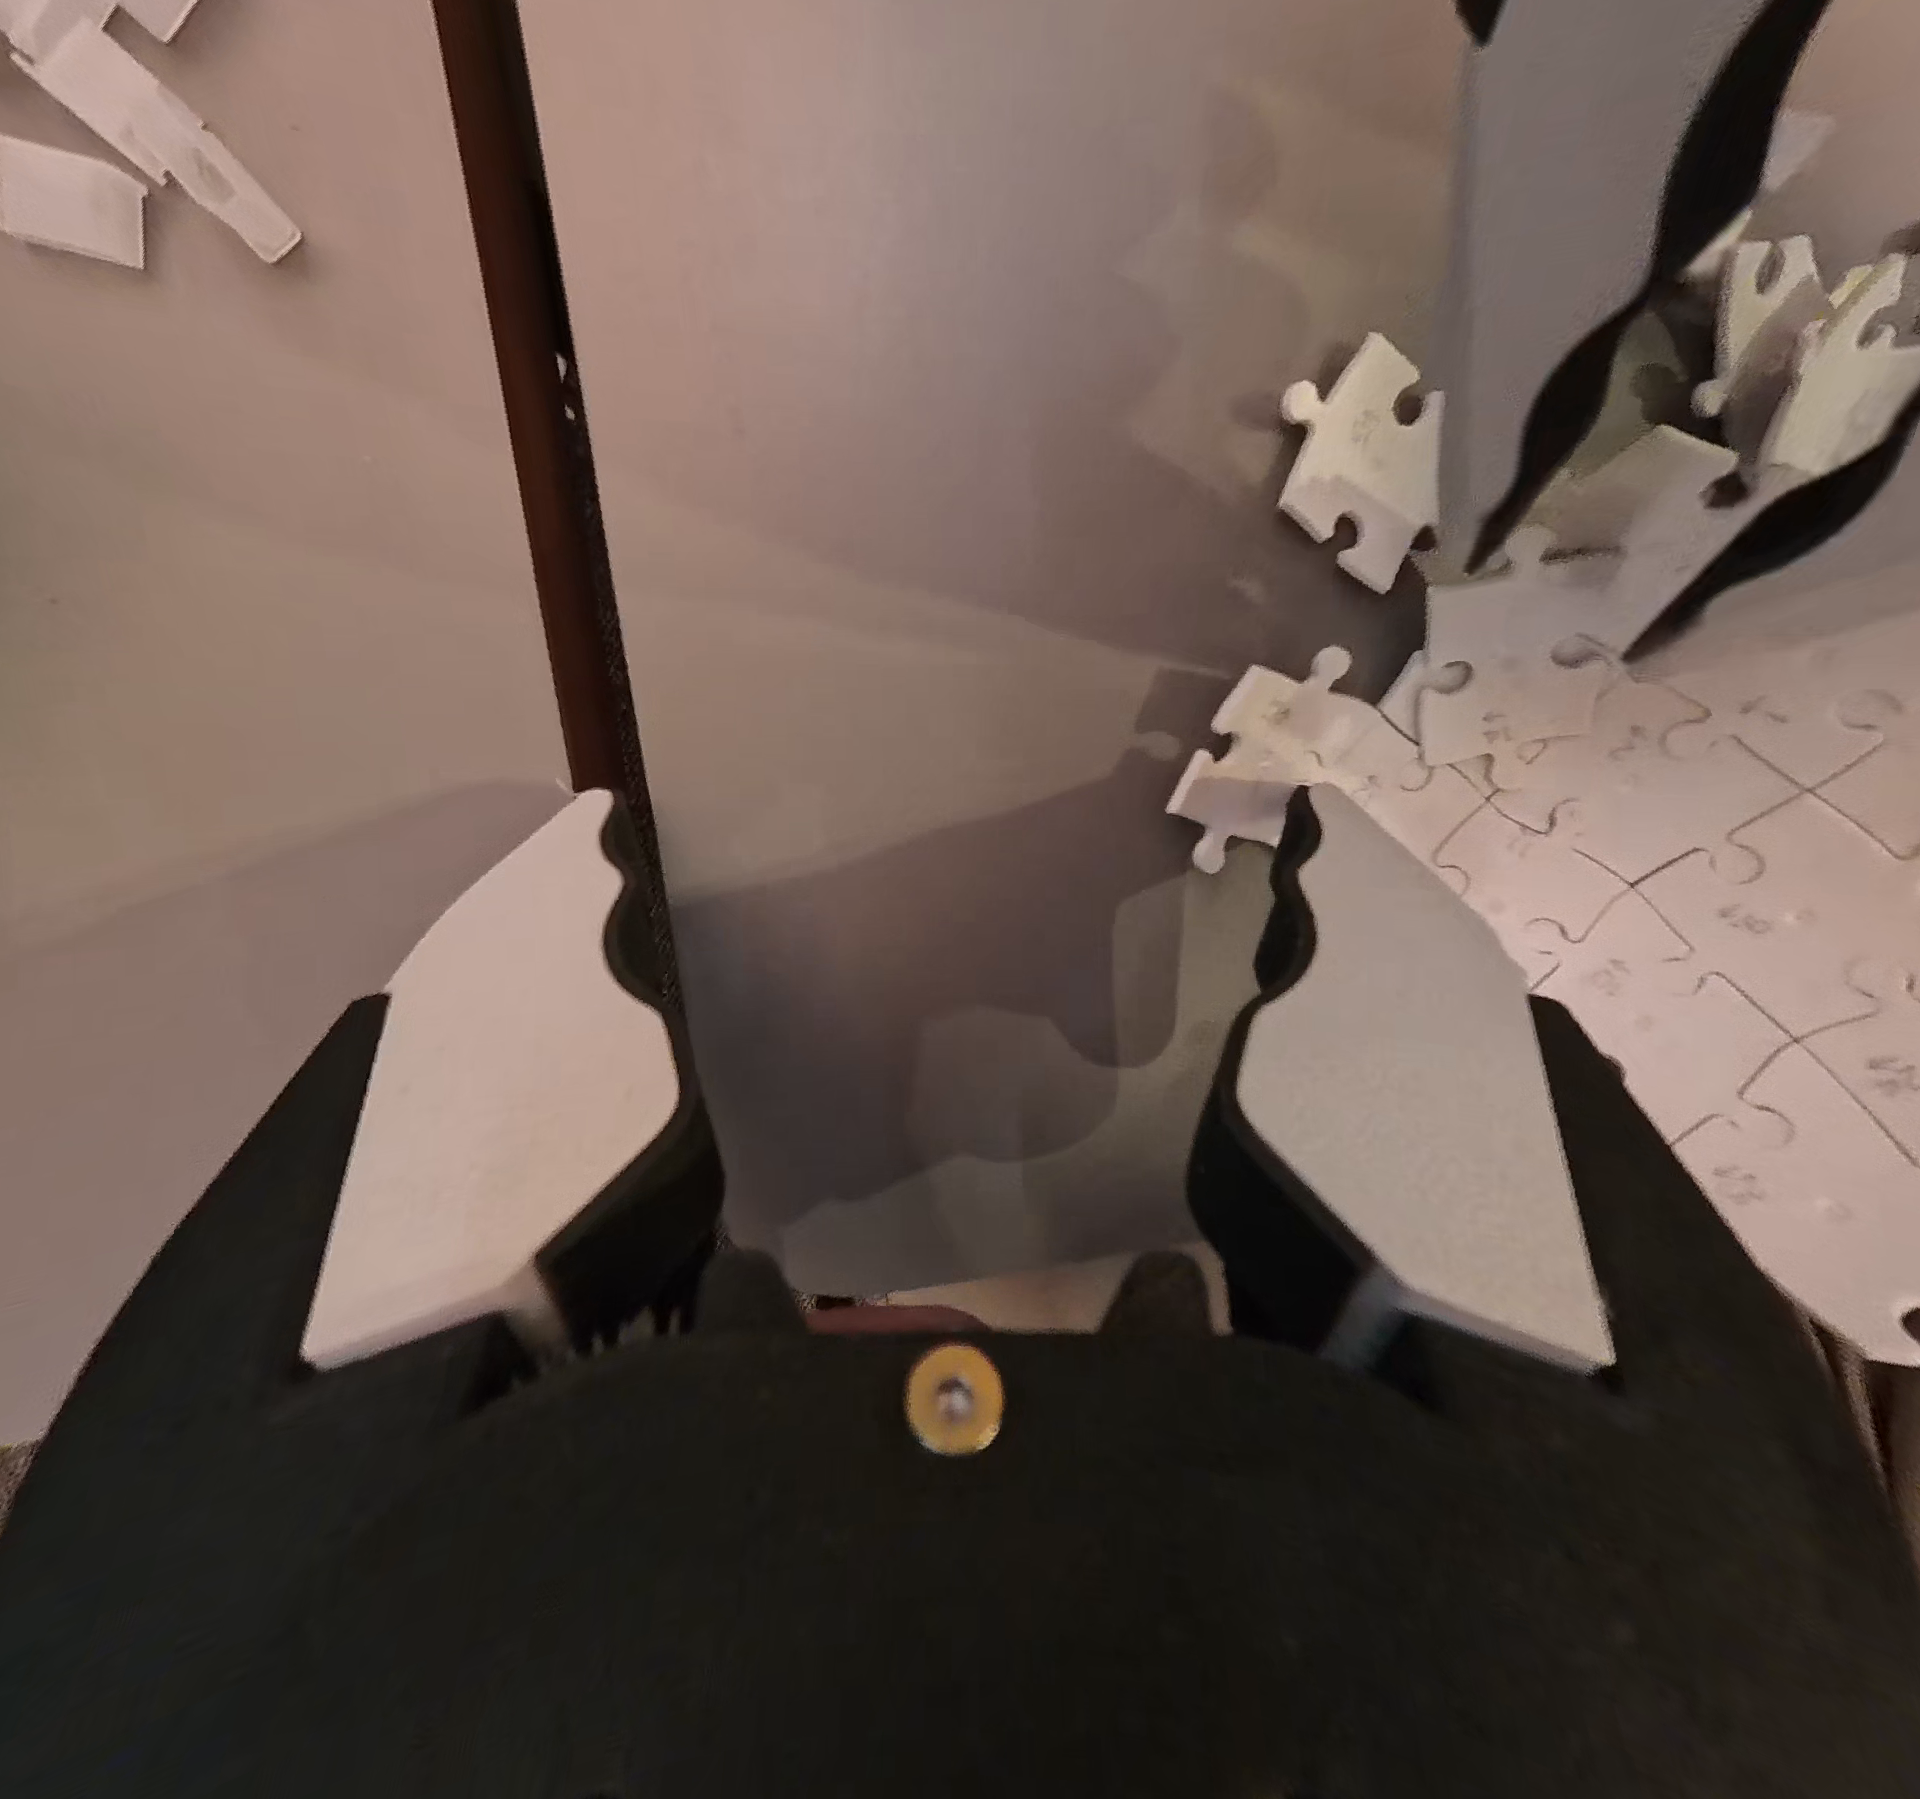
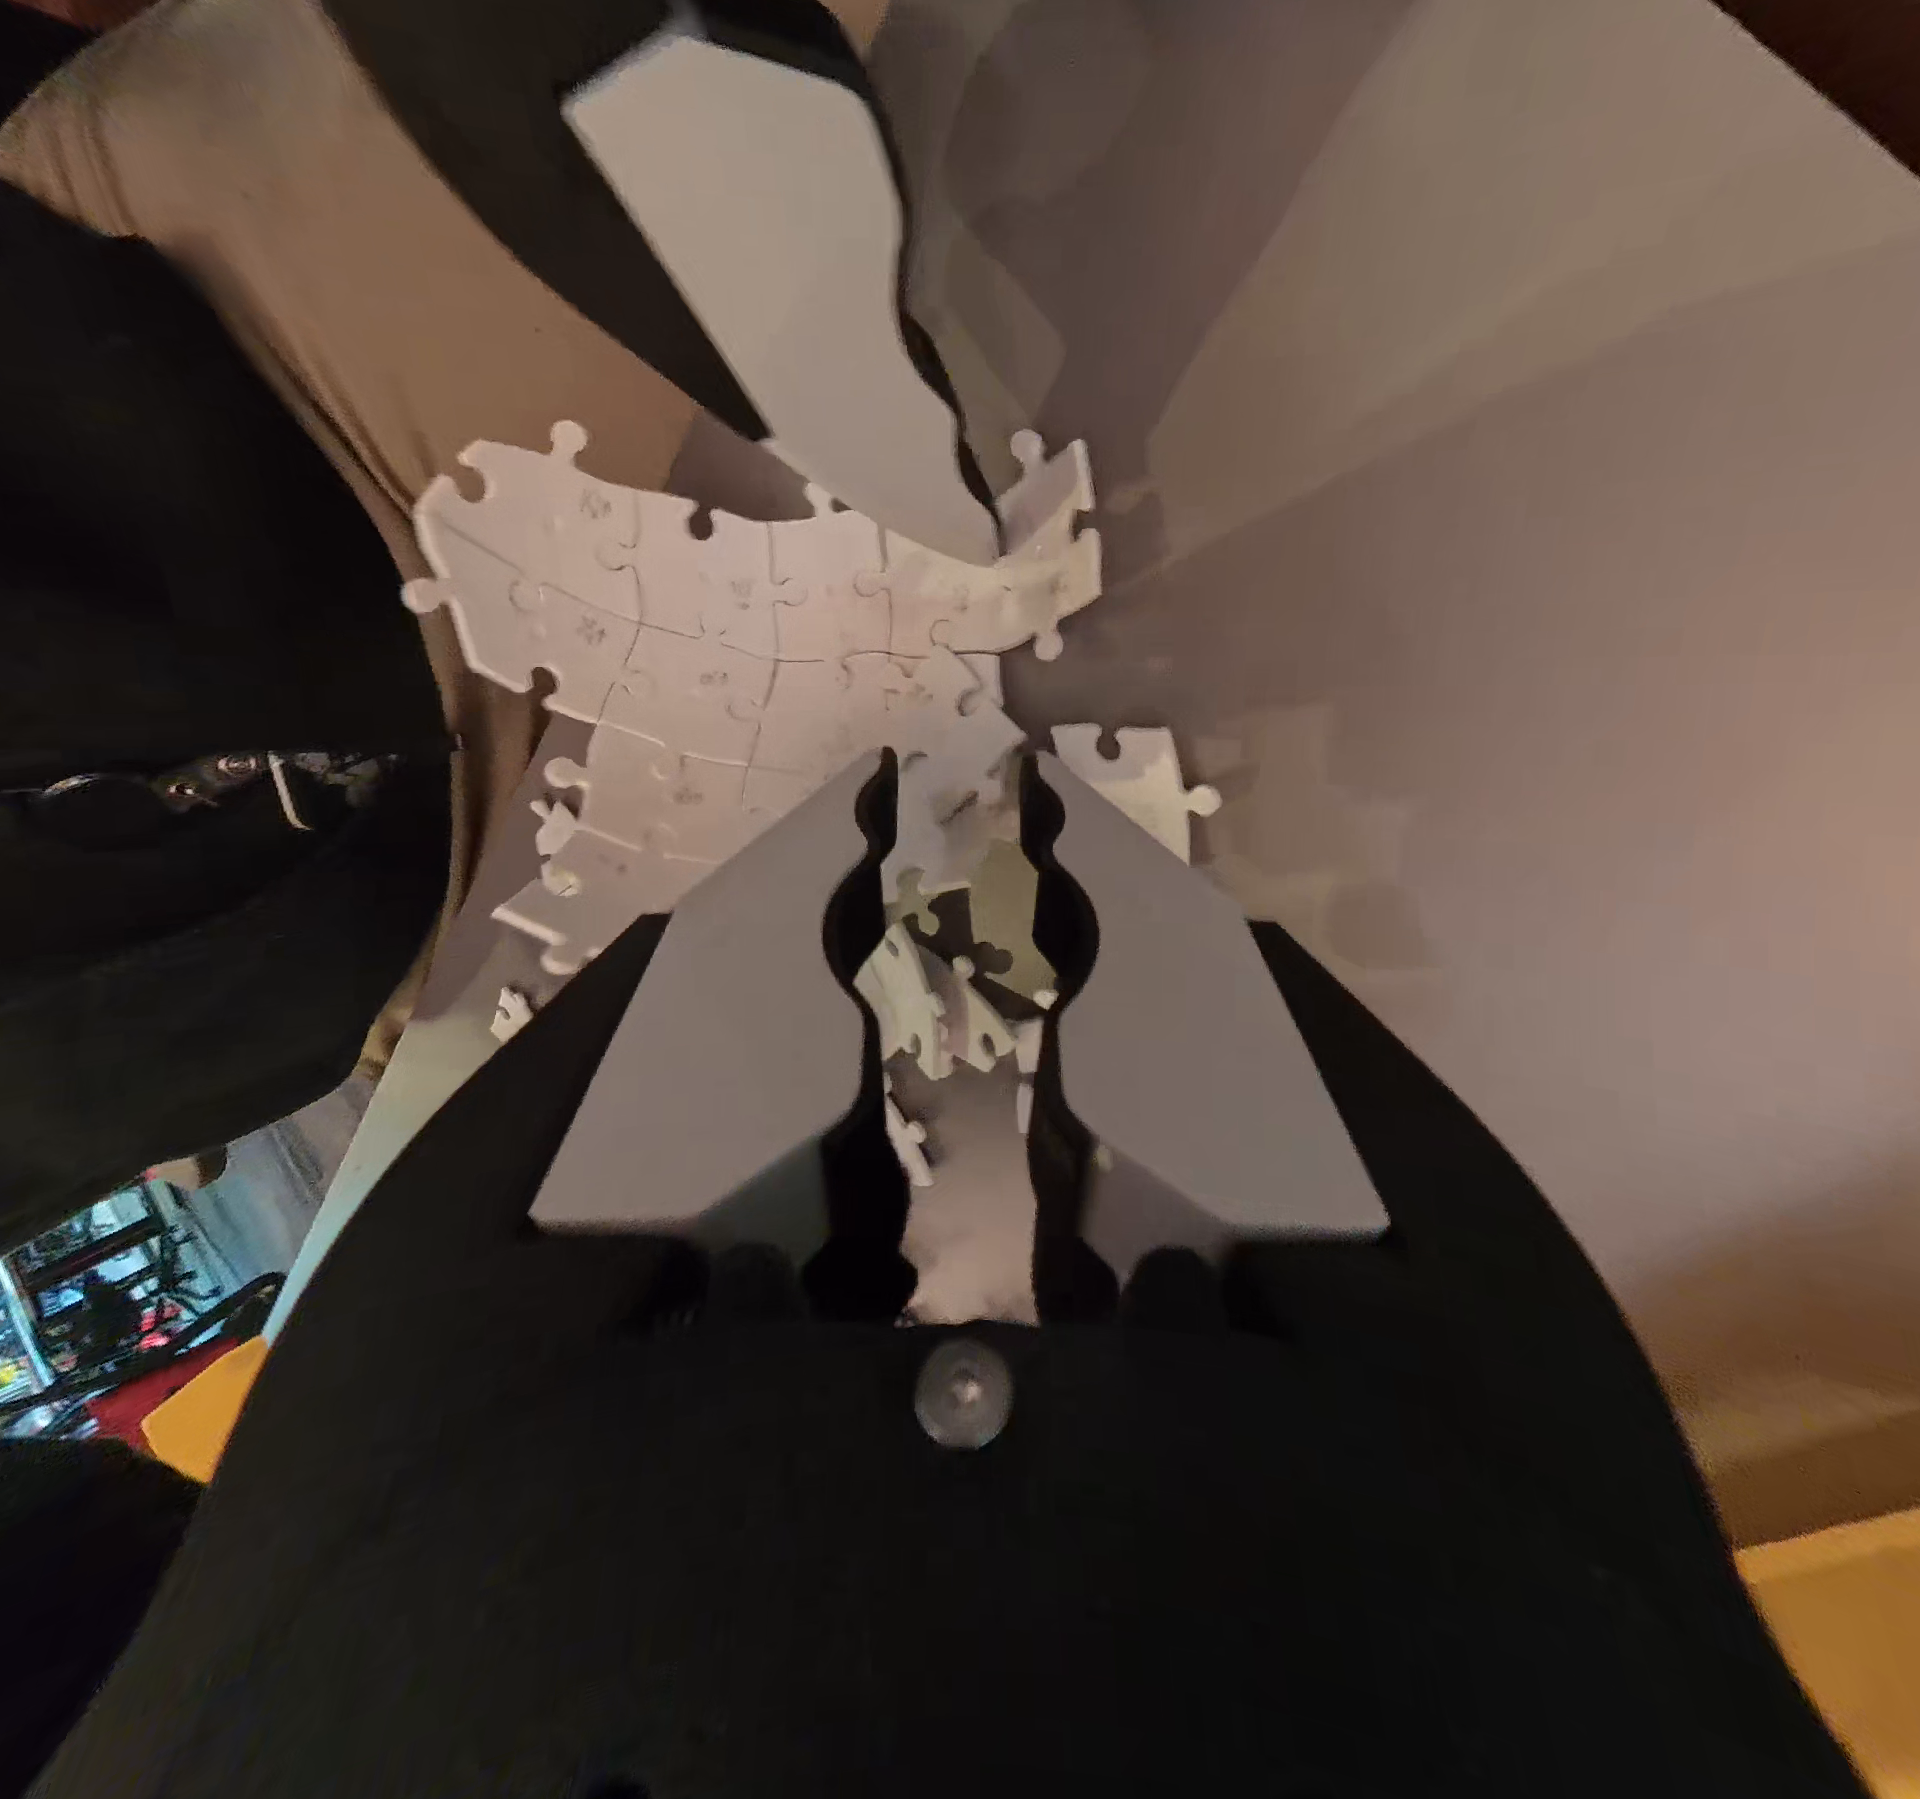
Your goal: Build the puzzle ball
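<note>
Puzzle sheet point(image 2: 727, 627), two loose pieces point(image 1: 1361, 461) beside; left fingers point(image 1: 951, 814) spread, right fingers point(image 2: 956, 762) grasping its edge.

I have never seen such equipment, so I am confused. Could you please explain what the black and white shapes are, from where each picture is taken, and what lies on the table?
Each picture comes from a camera mounted on a handheld two-finger gripper, looking forward along its fingers. The black and white shapes at the bottom are those fingers.

In the left wrist view, the left gripper is wide open and holds nothing. Beside it lies the joined puzzle section, white pieces already linked, and a loose puzzle piece on the grey table. Clear plastic pieces lie far left.

In the right wrist view, the right gripper reaches the section's edge with its fingers close together; whether it grips is unclear. The other gripper appears above.
</note>
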Available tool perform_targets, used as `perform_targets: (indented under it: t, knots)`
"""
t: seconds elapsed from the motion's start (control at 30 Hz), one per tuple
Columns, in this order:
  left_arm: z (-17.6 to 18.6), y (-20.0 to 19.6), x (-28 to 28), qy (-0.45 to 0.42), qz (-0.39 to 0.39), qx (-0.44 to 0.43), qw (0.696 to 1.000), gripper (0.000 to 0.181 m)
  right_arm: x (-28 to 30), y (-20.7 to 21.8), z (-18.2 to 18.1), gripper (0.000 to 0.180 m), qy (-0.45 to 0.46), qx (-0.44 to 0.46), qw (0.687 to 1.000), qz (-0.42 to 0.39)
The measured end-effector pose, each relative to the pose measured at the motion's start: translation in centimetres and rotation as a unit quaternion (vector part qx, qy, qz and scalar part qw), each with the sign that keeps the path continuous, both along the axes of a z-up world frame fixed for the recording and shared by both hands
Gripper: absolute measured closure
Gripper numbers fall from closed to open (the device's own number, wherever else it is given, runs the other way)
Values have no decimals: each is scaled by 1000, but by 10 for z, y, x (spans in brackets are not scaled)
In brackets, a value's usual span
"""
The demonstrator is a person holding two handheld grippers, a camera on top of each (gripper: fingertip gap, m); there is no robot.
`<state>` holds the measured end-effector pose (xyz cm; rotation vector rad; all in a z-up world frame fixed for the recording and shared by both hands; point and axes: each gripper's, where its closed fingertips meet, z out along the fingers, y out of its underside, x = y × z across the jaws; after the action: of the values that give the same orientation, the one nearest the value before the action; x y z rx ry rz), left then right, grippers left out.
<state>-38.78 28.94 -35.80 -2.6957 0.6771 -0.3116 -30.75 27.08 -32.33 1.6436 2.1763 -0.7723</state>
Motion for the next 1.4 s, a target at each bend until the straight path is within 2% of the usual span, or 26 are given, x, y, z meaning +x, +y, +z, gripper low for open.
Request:
perform_targets:
  t: [0.03, 0.17, 0.37, 0.77, 1.13, 1.4]
  knots:
    - [0, -1, 0, -2, -1, 0, 1000, 68, 0, 1, -2, 158, -5, -2, 1000, -3]
    - [0, -2, 0, -6, 0, 2, 1000, 67, -5, -4, -6, 161, -12, -42, 999, -20]
    - [-1, -2, 0, -9, -1, 2, 1000, 67, -6, -8, -9, 177, -6, -79, 996, -34]
    - [-1, -3, 0, -6, -2, 1, 1000, 66, -14, -1, 0, 180, 36, -85, 994, -61]
    - [-1, -4, 0, -10, -1, 0, 1000, 66, -25, 24, 11, 180, 96, -94, 979, -156]
    - [-1, -6, -7, 8, -7, -5, 1000, 61, -28, 24, 19, 180, 89, -68, 988, -102]
